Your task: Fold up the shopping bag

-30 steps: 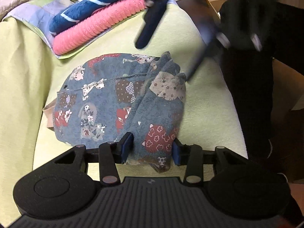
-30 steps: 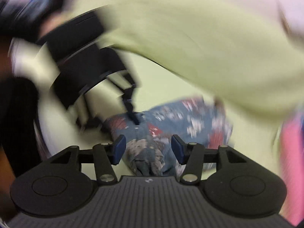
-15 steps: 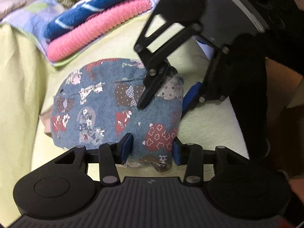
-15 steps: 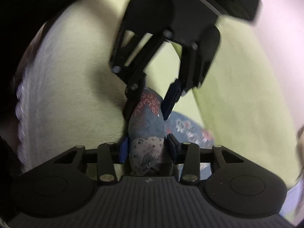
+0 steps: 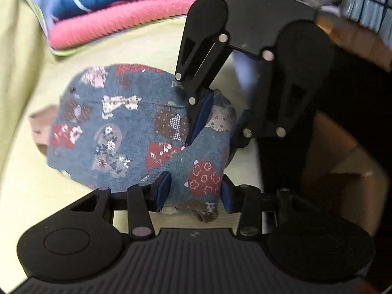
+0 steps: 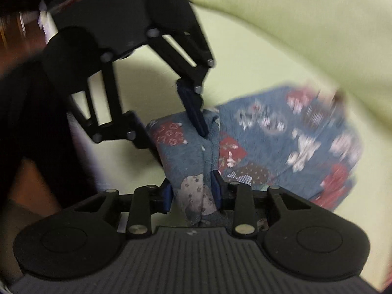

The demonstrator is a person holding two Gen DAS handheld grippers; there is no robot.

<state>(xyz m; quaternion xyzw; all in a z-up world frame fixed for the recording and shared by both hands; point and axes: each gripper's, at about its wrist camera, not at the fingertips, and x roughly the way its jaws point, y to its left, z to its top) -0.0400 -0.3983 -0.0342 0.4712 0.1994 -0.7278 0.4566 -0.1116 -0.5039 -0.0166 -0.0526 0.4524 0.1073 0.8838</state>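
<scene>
The shopping bag, blue cloth with patchwork prints, lies on a yellow-green cover. Its right edge is bunched into a thick fold. My left gripper is shut on the near end of that fold, its blue pads pressed to both sides. From above, my right gripper is clamped on the far end. In the right wrist view the right gripper pinches the fold tightly. The left gripper grips the fold's other end, and the rest of the bag spreads flat to the right.
A stack of folded pink and blue towels sits on a patterned cloth at the back left. Dark clothing and a cardboard box lie past the cover's right edge. The cover rises in a fold behind the bag.
My right gripper swung down onto the far end of the bunched fold and narrowed until it clamped the cloth. The left gripper kept its hold on the near end.
</scene>
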